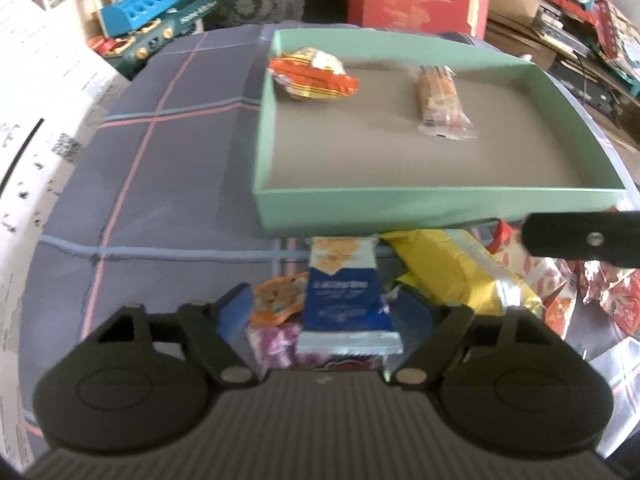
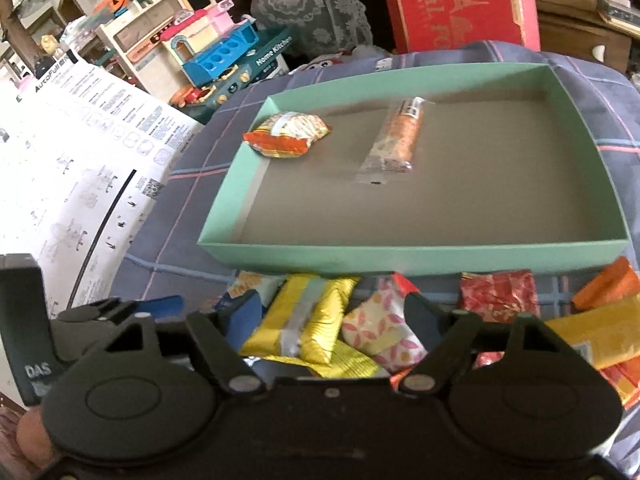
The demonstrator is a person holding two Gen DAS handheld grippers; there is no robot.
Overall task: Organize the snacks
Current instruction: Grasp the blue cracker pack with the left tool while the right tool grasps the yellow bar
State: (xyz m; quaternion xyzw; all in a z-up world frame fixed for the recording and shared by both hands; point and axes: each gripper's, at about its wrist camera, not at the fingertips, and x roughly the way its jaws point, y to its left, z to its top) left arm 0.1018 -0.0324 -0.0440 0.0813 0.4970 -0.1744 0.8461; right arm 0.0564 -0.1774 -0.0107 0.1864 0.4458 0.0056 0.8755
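The left gripper (image 1: pixel 322 312) is straddling the blue-and-white cracker packet (image 1: pixel 344 300), fingers partly apart; the right gripper (image 2: pixel 334 320) is bracketing the yellow snack packet (image 2: pixel 308 328) likewise; both should close squarely, then lift into the green tray (image 2: pixel 400 254).

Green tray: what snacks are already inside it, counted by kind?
Orange-and-yellow crinkled packet: 1
Clear-wrapped bar: 1
Total in the green tray: 2
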